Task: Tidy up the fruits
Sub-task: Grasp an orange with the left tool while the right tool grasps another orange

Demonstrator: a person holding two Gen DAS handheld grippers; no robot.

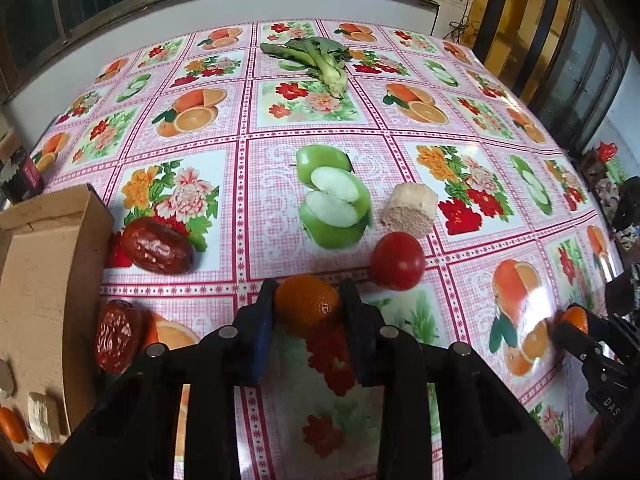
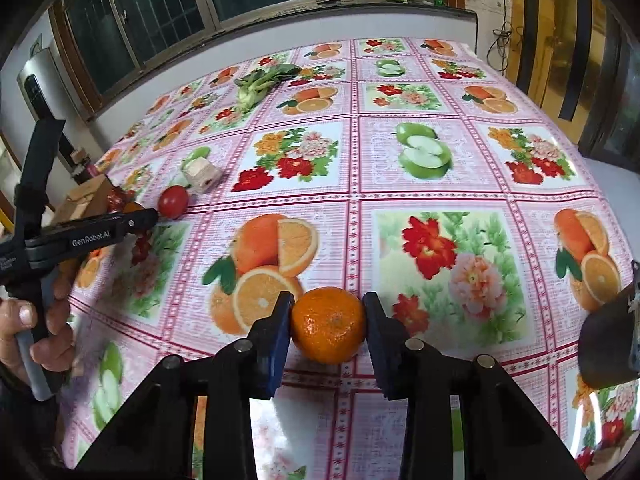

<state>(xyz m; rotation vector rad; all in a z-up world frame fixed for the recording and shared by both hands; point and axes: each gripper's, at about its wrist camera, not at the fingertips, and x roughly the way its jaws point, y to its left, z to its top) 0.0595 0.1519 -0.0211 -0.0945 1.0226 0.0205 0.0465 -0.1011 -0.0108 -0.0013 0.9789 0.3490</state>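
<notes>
Left gripper (image 1: 307, 300): fingers clenched on small round orange mandarin (image 1: 306, 306), centred between our fingertips.

Right gripper (image 2: 328, 320): fingers clamped on second round orange mandarin (image 2: 328, 325), just above patterned surface (image 2: 440, 168).

Open brown cardboard box (image 1: 36, 280): left of left fingers, near. We judge left gripper nearer.

Mandarins near-spherical; no long axis.

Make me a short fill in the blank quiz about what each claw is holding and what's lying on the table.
1. Each claw, left and right, grips a small ____ fruit.
2. The leafy green vegetable lies at the table's ____ side, near the windows.
3. The round red tomato lies just in front of a ____ block.

Missing words: orange; far; beige
</notes>
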